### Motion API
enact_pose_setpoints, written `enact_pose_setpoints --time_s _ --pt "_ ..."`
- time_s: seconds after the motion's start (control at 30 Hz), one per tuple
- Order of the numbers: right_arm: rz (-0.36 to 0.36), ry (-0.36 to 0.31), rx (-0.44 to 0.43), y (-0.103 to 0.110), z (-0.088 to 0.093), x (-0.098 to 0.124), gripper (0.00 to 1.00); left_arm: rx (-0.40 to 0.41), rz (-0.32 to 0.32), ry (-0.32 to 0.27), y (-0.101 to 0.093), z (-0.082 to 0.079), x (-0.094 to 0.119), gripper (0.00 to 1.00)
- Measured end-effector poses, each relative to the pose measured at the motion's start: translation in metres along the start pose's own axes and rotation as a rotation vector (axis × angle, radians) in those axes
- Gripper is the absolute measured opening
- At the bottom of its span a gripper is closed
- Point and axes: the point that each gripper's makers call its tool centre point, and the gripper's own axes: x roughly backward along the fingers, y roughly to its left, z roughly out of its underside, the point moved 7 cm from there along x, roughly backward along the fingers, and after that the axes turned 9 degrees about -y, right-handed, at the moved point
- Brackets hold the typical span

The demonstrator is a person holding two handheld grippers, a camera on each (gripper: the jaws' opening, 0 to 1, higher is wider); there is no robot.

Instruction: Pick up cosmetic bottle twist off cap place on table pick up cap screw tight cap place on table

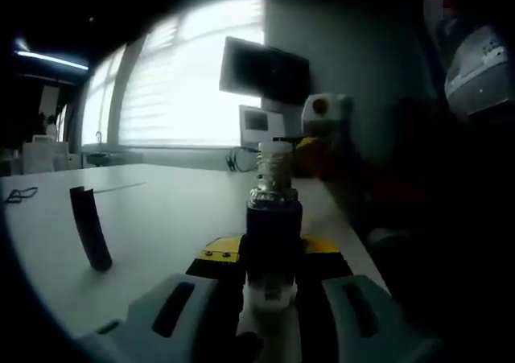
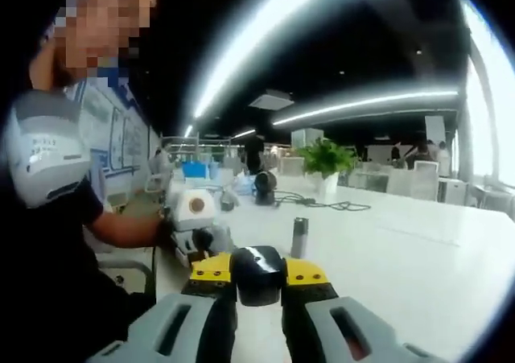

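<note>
The left claw (image 1: 272, 260) is clamped on the dark bottle (image 1: 273, 218), which stands up between its jaws with its bare screw neck on top. The right claw (image 2: 257, 281) is squeezed on the black cap (image 2: 257, 273). Past the cap, the left claw (image 2: 195, 218) shows over the white counter (image 2: 386, 250). A black strip (image 1: 90, 228) stands tilted on the counter (image 1: 161, 210).

Right gripper (image 2: 257, 278) clamped on a dark glossy cap (image 2: 257, 273) above the white table (image 2: 402, 274); left gripper (image 2: 191, 236) holds the cosmetic bottle (image 2: 299, 237) upright beyond; potted plant (image 2: 326, 160) behind
</note>
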Motion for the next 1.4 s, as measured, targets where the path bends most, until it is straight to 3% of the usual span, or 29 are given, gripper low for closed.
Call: enact_pose_setpoints --time_s 0.53,1.07,1.4 --pt "-0.066 -0.018 0.027 0.006 -0.03 -0.022 0.15 -0.004 0.004 0.005 -0.001 0.001 0.0 0.14" --pt "-0.161 -0.004 0.041 0.02 -0.037 -0.052 0.15 -0.004 0.007 0.007 0.002 0.001 0.001 0.14" --pt "-0.205 0.011 0.034 0.028 -0.029 -0.066 0.15 -0.005 0.008 0.008 0.002 0.001 0.001 0.14"
